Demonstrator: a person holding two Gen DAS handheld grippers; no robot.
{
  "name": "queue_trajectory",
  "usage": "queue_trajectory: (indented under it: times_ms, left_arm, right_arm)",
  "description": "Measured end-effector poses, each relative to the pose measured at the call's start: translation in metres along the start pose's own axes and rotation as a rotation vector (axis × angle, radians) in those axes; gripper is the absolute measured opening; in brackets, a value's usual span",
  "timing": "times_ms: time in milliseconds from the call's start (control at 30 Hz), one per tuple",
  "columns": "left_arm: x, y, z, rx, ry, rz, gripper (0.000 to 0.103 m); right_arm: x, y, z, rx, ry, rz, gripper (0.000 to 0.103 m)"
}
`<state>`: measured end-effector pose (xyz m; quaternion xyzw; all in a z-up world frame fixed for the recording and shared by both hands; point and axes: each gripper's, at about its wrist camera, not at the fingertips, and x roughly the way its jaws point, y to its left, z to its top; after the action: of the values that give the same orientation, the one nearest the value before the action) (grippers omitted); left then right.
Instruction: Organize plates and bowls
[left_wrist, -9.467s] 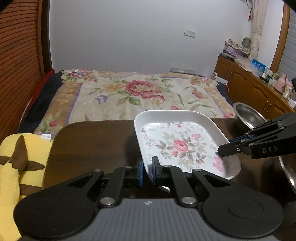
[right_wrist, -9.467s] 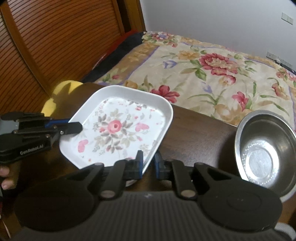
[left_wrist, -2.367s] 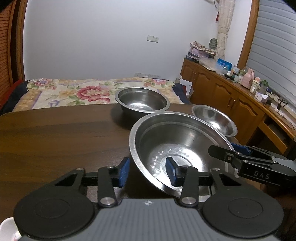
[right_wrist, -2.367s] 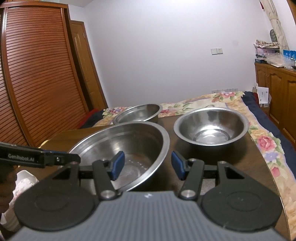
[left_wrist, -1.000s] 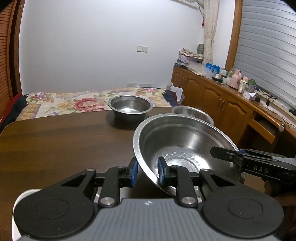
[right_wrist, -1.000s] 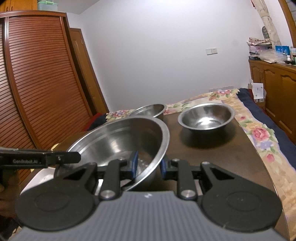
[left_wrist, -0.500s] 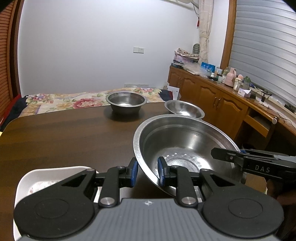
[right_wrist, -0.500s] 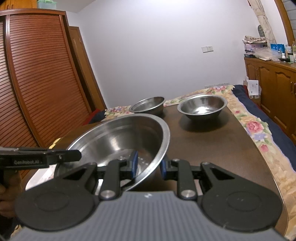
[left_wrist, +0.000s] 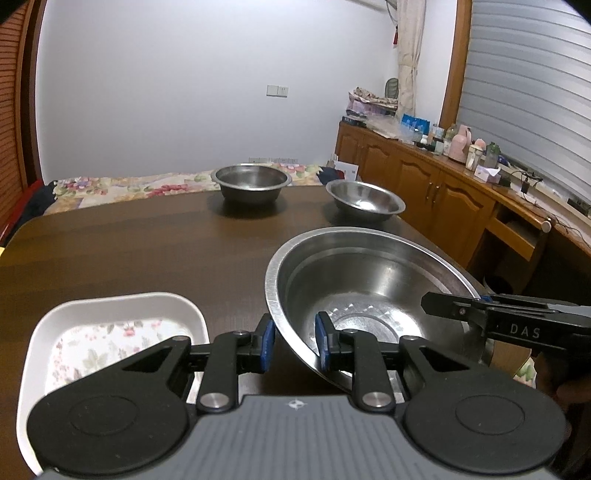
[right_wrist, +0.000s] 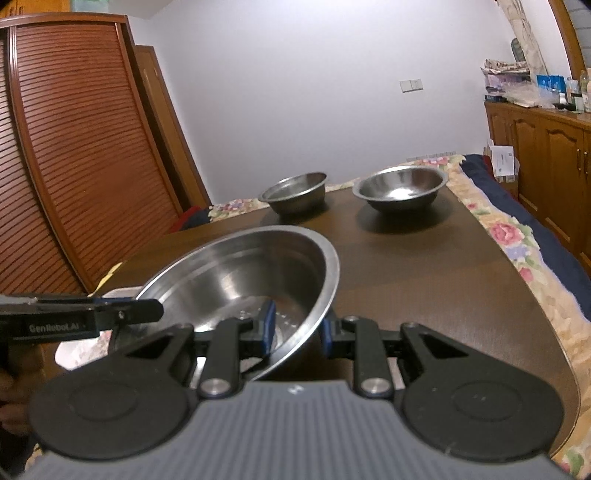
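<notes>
A large steel bowl (left_wrist: 373, 280) (right_wrist: 243, 273) hangs over the dark wooden table, held from two sides. My left gripper (left_wrist: 293, 341) is shut on its near left rim. My right gripper (right_wrist: 297, 328) is shut on the opposite rim and also shows at the right of the left wrist view. A white floral plate (left_wrist: 110, 321) lies on the table beside the bowl on its left; its white edge (right_wrist: 114, 293) peeks out behind the bowl in the right wrist view. Two smaller steel bowls (left_wrist: 253, 182) (left_wrist: 364, 201) sit at the far end.
The table (left_wrist: 129, 251) ends at a rounded far edge with a floral bedspread (right_wrist: 517, 236) beyond and to the right. Wooden cabinets (left_wrist: 424, 184) line the right wall. A slatted wardrobe (right_wrist: 74, 147) stands on the left. A hand grips the right gripper's handle (left_wrist: 569, 391).
Both grippers have drawn back toward the table's near end and sunk slightly, carrying the large bowl. The floral plate has come into view beside and under the bowl; the two small bowls look farther off.
</notes>
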<state>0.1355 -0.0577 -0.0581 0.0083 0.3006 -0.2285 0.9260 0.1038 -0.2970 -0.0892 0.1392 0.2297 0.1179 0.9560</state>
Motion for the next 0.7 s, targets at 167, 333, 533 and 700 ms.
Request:
queue_trajectory:
  times_ms: [167,333,533,700]
  left_arm:
    - [0.0012,-0.0003,-0.0025,-0.002,0.009,0.002,0.025]
    - [0.0022,-0.0003,-0.0042,-0.004,0.015,0.004,0.025]
    - [0.0026,-0.0004,-0.0043,-0.003,0.014,0.004,0.026]
    - [0.003,-0.0004,-0.0047,-0.002,0.014,0.003,0.026]
  right_arm:
    - [0.0,0.0001,-0.0048,0.002,0.01,0.001,0.027]
    - [-0.0006,0.0008,-0.0074,0.003,0.015,0.001,0.027]
    - [-0.0011,0.0004,-0.0094,0.004,0.016,0.001,0.027]
    - [0.0001,-0.0001,-0.0099,-0.002,0.017,0.001,0.027]
